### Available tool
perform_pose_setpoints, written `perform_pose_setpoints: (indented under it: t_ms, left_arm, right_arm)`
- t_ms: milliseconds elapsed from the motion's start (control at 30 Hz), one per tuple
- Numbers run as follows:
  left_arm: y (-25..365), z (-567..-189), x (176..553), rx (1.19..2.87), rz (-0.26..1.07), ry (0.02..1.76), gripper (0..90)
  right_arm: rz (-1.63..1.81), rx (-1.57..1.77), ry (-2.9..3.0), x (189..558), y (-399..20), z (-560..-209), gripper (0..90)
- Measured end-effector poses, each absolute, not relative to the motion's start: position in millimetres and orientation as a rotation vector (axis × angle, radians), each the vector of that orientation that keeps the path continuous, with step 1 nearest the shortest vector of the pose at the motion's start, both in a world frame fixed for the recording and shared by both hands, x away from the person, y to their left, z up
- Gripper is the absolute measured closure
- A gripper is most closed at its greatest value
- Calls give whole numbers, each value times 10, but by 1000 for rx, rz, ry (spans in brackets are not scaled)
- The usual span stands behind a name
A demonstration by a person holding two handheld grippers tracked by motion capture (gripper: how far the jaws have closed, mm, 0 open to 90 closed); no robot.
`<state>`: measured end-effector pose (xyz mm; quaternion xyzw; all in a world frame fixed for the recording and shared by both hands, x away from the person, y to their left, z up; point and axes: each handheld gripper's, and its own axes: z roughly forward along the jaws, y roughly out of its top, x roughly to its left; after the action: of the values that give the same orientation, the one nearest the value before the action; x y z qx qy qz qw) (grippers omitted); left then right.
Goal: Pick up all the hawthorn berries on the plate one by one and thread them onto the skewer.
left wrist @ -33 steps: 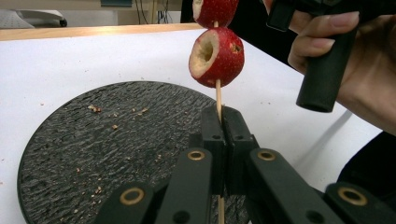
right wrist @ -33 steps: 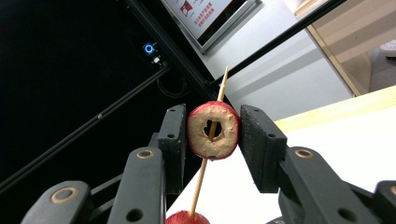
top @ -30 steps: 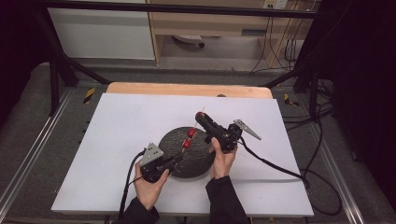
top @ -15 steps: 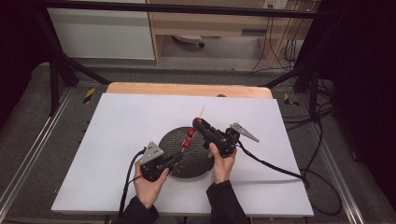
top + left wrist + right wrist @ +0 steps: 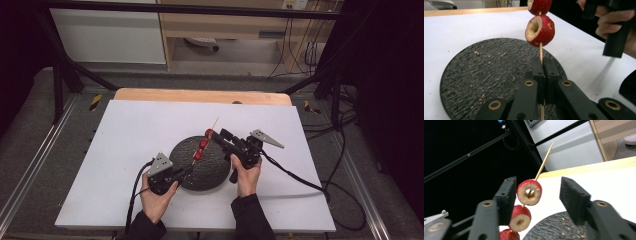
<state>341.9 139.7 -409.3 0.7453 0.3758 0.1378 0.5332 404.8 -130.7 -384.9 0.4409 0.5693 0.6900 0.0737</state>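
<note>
Three fruits (image 5: 529, 192) on skewer (image 5: 541, 53) between right gripper (image 5: 537, 195) jaws.

We take the table (image 5: 125, 130) as our landmark. Its top carries a white sheet, and a bare wooden strip (image 5: 200, 96) shows along its far edge. Beyond the table we see a light wooden shelf unit (image 5: 225, 25), with a white cabinet panel (image 5: 107, 35) beside it. Black frame struts (image 5: 65, 70) slant down at both far corners of the table. Loose cables (image 5: 300, 50) hang beyond its far right corner. Grey floor (image 5: 30, 130) flanks the table.
</note>
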Motion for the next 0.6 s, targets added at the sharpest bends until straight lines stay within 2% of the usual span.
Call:
perform_pose_setpoints:
  t_ms: [333, 467, 600]
  left_arm:
    - [1493, -4097, 3436, 1811, 330, 905, 884]
    - [1535, -4084, 3439, 1824, 326, 905, 884]
    - [1573, -4063, 3444, 1839, 318, 901, 884]
  right_arm:
    - [1821, 1280, 1966, 4022, -1546, -3924, 131]
    - [1722, 1266, 2051, 4011, -1633, -3999, 63]
    - [1651, 1271, 2110, 3990, -1738, -4073, 33]
